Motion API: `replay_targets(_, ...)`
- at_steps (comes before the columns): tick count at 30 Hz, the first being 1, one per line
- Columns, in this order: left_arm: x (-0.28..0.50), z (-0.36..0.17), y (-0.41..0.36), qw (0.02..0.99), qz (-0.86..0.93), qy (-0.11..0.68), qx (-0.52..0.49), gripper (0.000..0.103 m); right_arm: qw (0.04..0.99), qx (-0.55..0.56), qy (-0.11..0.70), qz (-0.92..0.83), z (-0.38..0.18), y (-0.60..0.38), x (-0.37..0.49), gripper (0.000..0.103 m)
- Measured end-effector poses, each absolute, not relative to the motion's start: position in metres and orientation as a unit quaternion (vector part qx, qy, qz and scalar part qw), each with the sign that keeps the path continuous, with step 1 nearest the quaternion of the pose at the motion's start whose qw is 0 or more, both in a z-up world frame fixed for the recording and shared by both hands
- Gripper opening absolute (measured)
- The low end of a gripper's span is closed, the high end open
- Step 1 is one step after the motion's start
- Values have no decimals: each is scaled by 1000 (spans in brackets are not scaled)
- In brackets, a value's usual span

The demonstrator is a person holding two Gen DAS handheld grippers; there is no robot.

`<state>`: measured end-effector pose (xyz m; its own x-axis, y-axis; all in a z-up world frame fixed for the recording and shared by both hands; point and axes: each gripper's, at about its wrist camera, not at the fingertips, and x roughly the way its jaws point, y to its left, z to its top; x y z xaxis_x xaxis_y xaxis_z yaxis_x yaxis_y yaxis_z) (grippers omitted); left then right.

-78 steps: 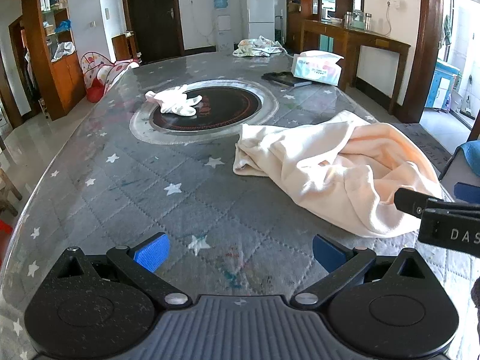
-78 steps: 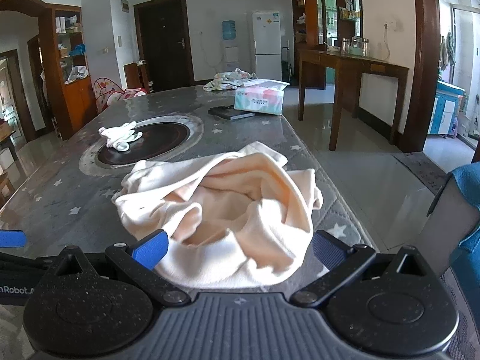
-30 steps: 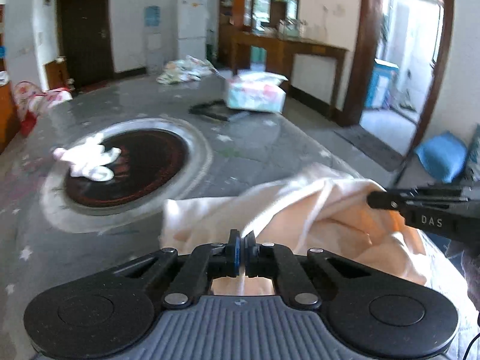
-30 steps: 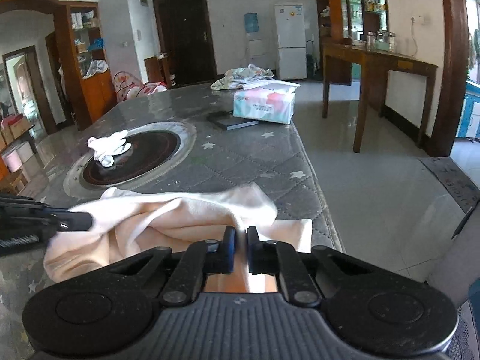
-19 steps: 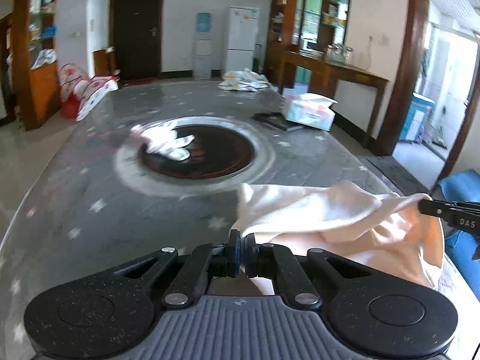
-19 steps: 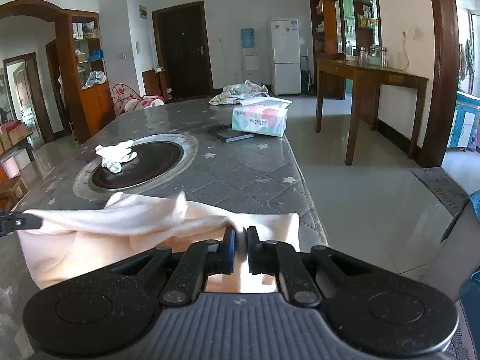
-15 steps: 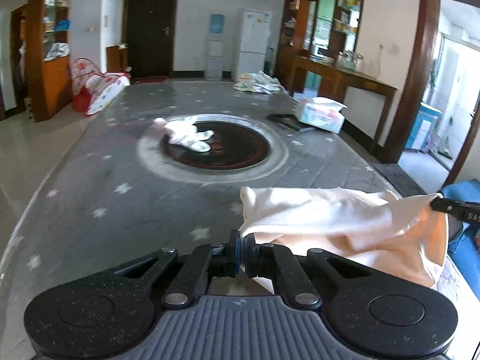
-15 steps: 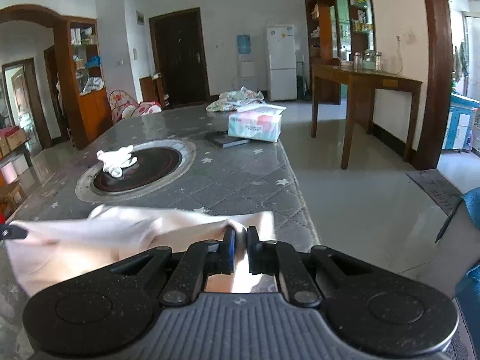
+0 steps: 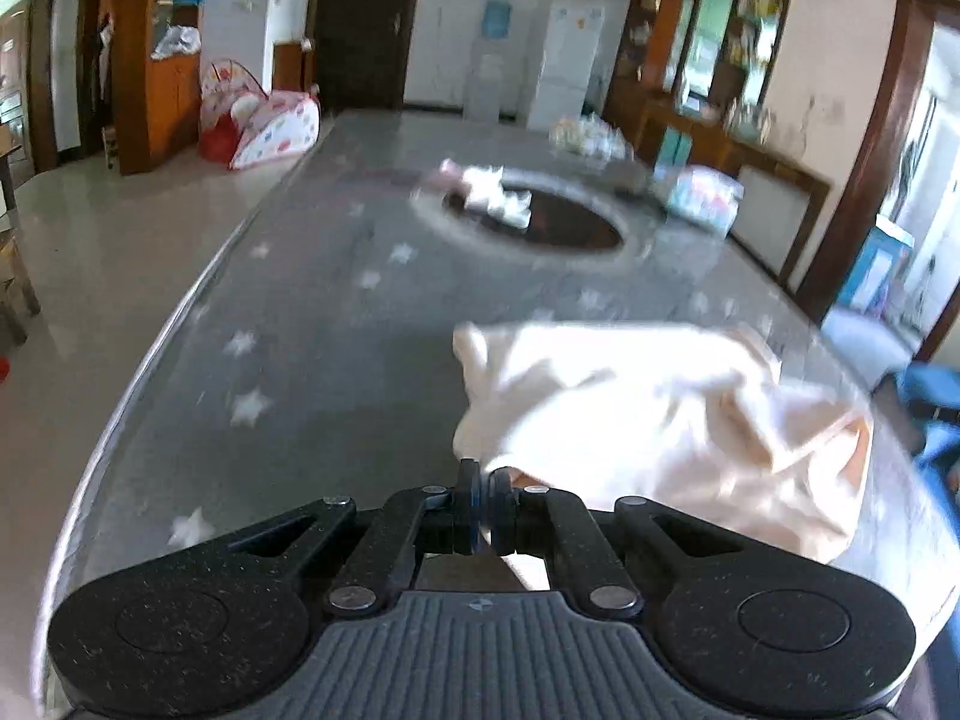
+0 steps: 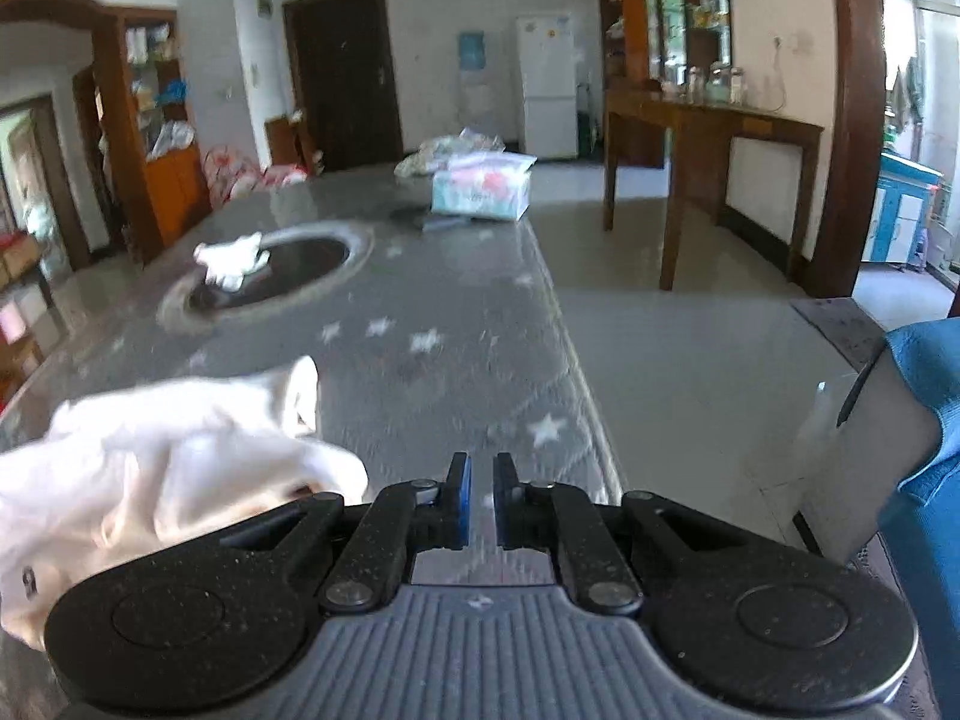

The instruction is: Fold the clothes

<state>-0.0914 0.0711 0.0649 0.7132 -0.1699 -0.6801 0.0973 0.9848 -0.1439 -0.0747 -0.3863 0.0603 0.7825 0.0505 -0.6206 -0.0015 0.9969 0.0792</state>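
Near the tabletop's (image 9: 312,324) right edge the crumpled cream cotton garment (image 9: 654,420) lies bunched. My left claw (image 9: 483,501) is clenched on its near hem. My right claw (image 10: 478,501) is clenched with nothing visible between its pads; the cloth sits beside it. Risk: a one-sided pull could skew the garment off that edge.

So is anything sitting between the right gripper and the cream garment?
Nothing visible. The cream garment sits just left of the right gripper, with only table between them. The left gripper pinches its near edge.
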Motion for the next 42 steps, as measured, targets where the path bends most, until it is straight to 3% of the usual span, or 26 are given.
replay_targets(3,-96,57,80,918,-67,389,-46,10,942,17,332,50,62,-369,-79,9)
replay_targets(5,-100,55,81,917,-72,390,-38,23,940,6,331,78,64,-354,-79,15)
replay_targets(7,-106,57,80,921,-76,381,-22,44,938,-6,331,107,64,-337,-76,32)
replay_targets(8,-108,59,79,923,-76,377,-15,49,935,-17,331,126,63,-324,-73,33)
replay_targets(11,-111,62,81,927,-75,367,-8,54,924,-41,338,176,55,-290,-64,38)
replay_targets(12,-111,63,82,928,-73,366,-10,58,919,-49,343,189,51,-279,-60,44)
replay_targets(16,-103,63,82,928,-65,367,-15,63,901,-74,361,227,35,-245,-47,47)
replay_targets(20,-95,61,78,927,-66,368,-27,66,891,-96,379,229,17,-225,-37,46)
replay_targets(21,-93,61,77,927,-67,368,-28,69,893,-103,374,226,16,-224,-38,41)
replay_targets(22,-90,60,75,927,-67,368,-29,71,895,-108,370,223,15,-224,-39,29)
replay_targets(25,-83,59,69,927,-70,368,-30,71,906,-101,362,198,21,-239,-40,10)
replay_targets(27,-77,59,65,926,-74,368,-31,71,915,-98,352,174,26,-253,-42,5)
replay_targets(35,-48,58,53,929,-78,361,-26,71,938,-95,332,41,46,-325,-47,3)
replay_targets(42,-10,56,47,931,-67,358,-25,71,940,-36,334,56,62,-347,-34,11)
